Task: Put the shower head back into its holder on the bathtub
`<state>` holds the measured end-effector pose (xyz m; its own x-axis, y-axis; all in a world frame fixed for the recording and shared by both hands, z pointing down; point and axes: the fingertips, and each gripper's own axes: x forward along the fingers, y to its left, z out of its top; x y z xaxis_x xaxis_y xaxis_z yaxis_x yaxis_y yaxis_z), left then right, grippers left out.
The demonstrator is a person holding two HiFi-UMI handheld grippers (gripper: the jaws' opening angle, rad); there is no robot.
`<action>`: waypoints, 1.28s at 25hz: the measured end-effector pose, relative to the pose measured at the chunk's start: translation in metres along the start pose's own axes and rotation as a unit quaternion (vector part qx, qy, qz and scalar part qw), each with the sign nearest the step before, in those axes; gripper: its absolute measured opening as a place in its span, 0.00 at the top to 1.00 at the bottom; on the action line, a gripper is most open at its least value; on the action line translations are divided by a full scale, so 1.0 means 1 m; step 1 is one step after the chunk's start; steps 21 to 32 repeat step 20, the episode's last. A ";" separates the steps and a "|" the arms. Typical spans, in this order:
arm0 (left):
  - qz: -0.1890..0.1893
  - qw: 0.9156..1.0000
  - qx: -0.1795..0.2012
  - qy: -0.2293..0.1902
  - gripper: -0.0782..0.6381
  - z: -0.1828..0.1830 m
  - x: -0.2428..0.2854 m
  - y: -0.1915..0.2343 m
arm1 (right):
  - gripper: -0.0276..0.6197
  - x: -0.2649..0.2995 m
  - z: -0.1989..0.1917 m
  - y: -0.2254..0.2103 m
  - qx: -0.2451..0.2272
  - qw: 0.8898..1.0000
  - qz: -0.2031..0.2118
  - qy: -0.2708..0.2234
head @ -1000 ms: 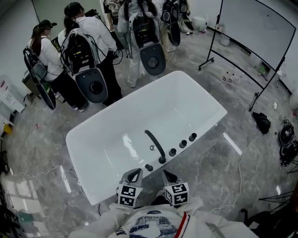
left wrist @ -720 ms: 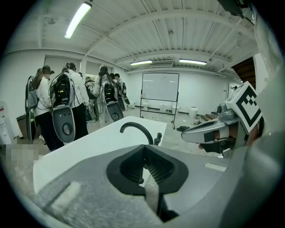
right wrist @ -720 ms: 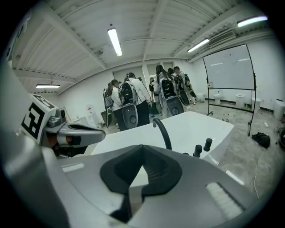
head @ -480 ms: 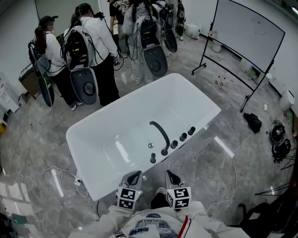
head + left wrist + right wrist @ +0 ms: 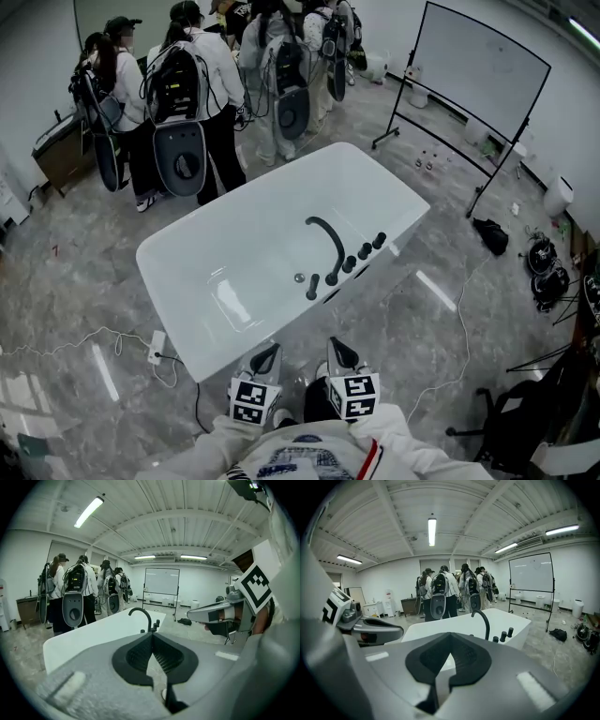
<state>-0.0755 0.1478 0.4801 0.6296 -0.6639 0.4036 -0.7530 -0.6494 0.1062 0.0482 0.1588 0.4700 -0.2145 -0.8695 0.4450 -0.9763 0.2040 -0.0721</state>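
Note:
The white bathtub (image 5: 272,225) stands on the grey floor ahead of me. On its near rim are a curved black faucet (image 5: 328,239) and a row of black knobs (image 5: 364,251), with a short black upright piece (image 5: 312,286) at the row's left end. I cannot pick out the shower head for certain. My left gripper (image 5: 270,349) and right gripper (image 5: 336,343) hang side by side over the floor, short of the tub, both shut and empty. In the left gripper view the faucet (image 5: 140,612) shows beyond the closed tips (image 5: 152,634); likewise in the right gripper view (image 5: 483,618).
Several people wearing equipment (image 5: 187,84) stand behind the tub at the back left. A whiteboard on a stand (image 5: 478,75) is at the back right. A power strip (image 5: 157,347) and cable lie left of me; a black bag (image 5: 492,234) lies to the right.
Both grippers and my view have drawn back from the tub's near rim, so a strip of floor now lies between them and the tub. Both grippers stay shut.

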 end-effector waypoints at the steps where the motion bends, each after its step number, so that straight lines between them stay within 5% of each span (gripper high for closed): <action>1: -0.002 1.000 0.001 -0.002 0.89 -0.003 -0.009 0.002 | 0.95 -0.005 -0.003 0.009 0.001 1.000 -0.003 0.000; 8: -0.016 1.000 0.007 -0.007 0.89 0.031 -0.039 -0.018 | 0.95 -0.042 0.021 0.004 0.014 1.000 -0.022 0.006; 20: -0.020 0.999 0.029 -0.008 0.89 0.027 -0.027 -0.066 | 0.95 -0.076 -0.003 -0.010 0.018 1.000 -0.008 -0.007; 32: -0.020 0.999 0.029 -0.008 0.89 0.027 -0.027 -0.066 | 0.95 -0.076 -0.003 -0.010 0.018 1.000 -0.008 -0.007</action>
